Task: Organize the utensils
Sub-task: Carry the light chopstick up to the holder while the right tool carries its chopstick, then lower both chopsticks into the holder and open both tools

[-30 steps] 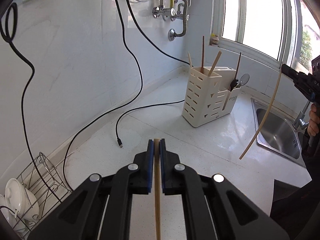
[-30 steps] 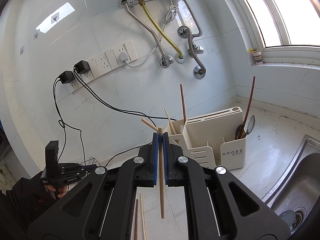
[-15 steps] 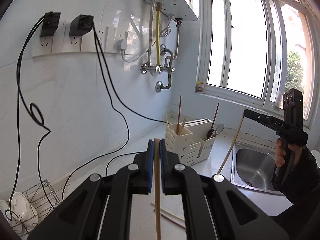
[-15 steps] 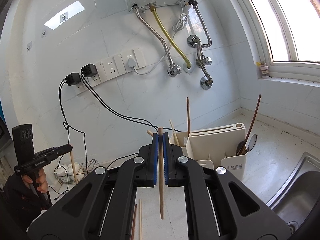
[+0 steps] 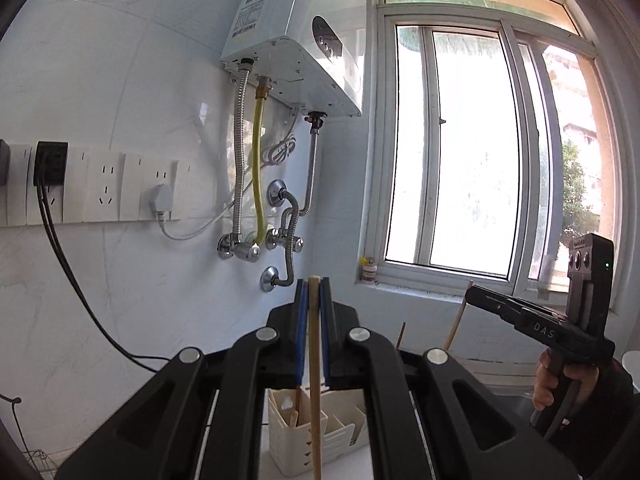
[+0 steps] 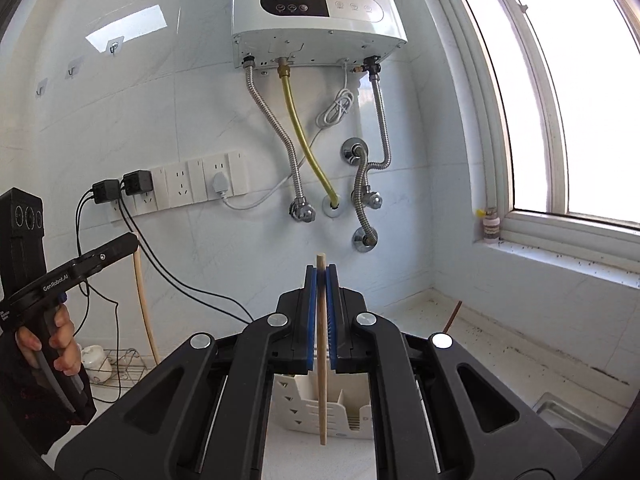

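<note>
Left wrist view: the left gripper (image 5: 313,292) has its blue-padded jaws pinched narrow on a pale wooden chopstick (image 5: 315,384), which runs upright between the pads, its top just above them and its length dropping out of the bottom of the picture. Below and behind it stands a cream plastic utensil holder (image 5: 294,436) with cut-out slots, a few stick handles standing in its compartments. On the right, a hand (image 5: 550,380) grips the black right gripper (image 5: 472,294), which clamps a second light wooden chopstick (image 5: 456,326) slanting down from its tip. A white wall-mounted water heater (image 5: 288,36) with metal and yellow hoses hangs beside a bright window (image 5: 472,140).

In the right wrist view, that right gripper (image 6: 321,276) is likewise closed tight on its chopstick (image 6: 322,360), held upright, the lower end hanging over the holder (image 6: 304,408) on the white counter (image 6: 460,360). At the left edge the other hand (image 6: 60,344) carries the left gripper (image 6: 134,240) with its stick (image 6: 143,304) hanging down.
</note>
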The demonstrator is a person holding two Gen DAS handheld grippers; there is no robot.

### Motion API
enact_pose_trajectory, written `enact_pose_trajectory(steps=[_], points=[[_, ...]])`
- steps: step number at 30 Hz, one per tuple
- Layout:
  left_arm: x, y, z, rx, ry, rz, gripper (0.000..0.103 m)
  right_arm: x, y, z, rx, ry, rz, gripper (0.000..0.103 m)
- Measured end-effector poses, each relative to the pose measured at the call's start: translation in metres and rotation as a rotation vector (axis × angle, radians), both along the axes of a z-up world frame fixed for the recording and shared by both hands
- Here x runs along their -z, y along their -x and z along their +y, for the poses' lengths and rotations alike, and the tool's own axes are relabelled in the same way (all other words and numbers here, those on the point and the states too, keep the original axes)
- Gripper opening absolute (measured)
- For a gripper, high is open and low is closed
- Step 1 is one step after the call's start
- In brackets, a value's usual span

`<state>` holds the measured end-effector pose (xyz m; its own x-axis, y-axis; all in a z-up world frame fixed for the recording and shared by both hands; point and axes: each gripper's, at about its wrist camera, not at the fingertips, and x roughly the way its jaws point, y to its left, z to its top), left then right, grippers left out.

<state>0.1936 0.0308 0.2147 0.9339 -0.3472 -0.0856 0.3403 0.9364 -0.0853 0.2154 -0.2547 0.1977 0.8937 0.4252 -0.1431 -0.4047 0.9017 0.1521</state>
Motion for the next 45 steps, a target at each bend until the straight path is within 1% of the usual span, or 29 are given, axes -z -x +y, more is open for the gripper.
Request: enact_pose_trajectory(steps=[2, 4, 7, 9, 12, 15, 16, 18, 22, 27, 30, 31, 34, 36, 37, 39, 40, 41, 44, 45], points=[[-0.006, -0.014, -0.007, -0.026, 0.040, -0.012, 0.006, -0.006, -0.009, -0.005, 0.019, -0.002, -0.022, 0.004], [-0.008, -0.024, -0.013, -0.080, 0.053, -0.043, 0.006, -0.010, -0.020, -0.008, 0.040, -0.002, -0.032, 0.004], [-0.006, -0.043, -0.018, -0.105, 0.091, -0.045, 0.006, -0.010, -0.037, -0.013, 0.048, -0.013, -0.025, 0.004], [-0.004, -0.058, -0.020, -0.120, 0.102, -0.039, 0.006, -0.008, -0.048, -0.015, 0.049, -0.020, -0.029, 0.004], [0.000, -0.079, -0.024, -0.153, 0.096, -0.043, 0.006, -0.003, -0.063, -0.017, 0.059, -0.023, -0.025, 0.004], [0.008, -0.088, -0.028, -0.228, 0.080, -0.095, 0.006, 0.004, -0.076, -0.016, 0.062, -0.013, -0.016, 0.004], [0.012, -0.092, -0.031, -0.265, 0.062, -0.107, 0.006, 0.007, -0.080, -0.014, 0.069, -0.002, -0.013, 0.004], [0.019, -0.099, -0.034, -0.296, 0.049, -0.118, 0.006, 0.014, -0.089, -0.011, 0.075, 0.026, -0.004, 0.004], [0.038, -0.117, -0.032, -0.268, 0.073, -0.037, 0.006, 0.031, -0.101, -0.006, 0.073, 0.043, 0.027, 0.004], [0.056, -0.128, -0.029, -0.273, 0.046, 0.022, 0.006, 0.051, -0.109, -0.002, 0.066, 0.057, 0.068, 0.004], [0.061, -0.132, -0.027, -0.226, 0.044, 0.071, 0.006, 0.060, -0.113, 0.000, 0.058, 0.060, 0.099, 0.004], [0.063, -0.133, -0.027, -0.223, 0.041, 0.082, 0.006, 0.063, -0.114, 0.000, 0.057, 0.062, 0.110, 0.004], [0.067, -0.133, -0.032, -0.234, -0.016, 0.098, 0.006, 0.071, -0.116, 0.001, 0.057, 0.066, 0.137, 0.005], [0.068, -0.133, -0.034, -0.221, -0.034, 0.111, 0.007, 0.074, -0.116, 0.000, 0.053, 0.060, 0.154, 0.006], [0.068, -0.133, -0.035, -0.217, -0.044, 0.119, 0.008, 0.075, -0.115, -0.001, 0.051, 0.051, 0.155, 0.009], [0.069, -0.133, -0.038, -0.214, -0.061, 0.131, 0.025, 0.075, -0.114, -0.002, 0.045, 0.049, 0.158, 0.012], [0.068, -0.132, -0.039, -0.209, -0.064, 0.131, 0.029, 0.075, -0.113, -0.002, 0.051, 0.054, 0.157, 0.013], [0.068, -0.130, -0.040, -0.204, -0.071, 0.130, 0.037, 0.074, -0.112, -0.003, 0.049, 0.056, 0.159, 0.014], [0.064, -0.122, -0.042, -0.207, -0.089, 0.117, 0.040, 0.070, -0.107, -0.005, 0.056, 0.052, 0.150, 0.015], [0.061, -0.119, -0.042, -0.210, -0.089, 0.114, 0.043, 0.068, -0.105, -0.006, 0.059, 0.050, 0.146, 0.015]])
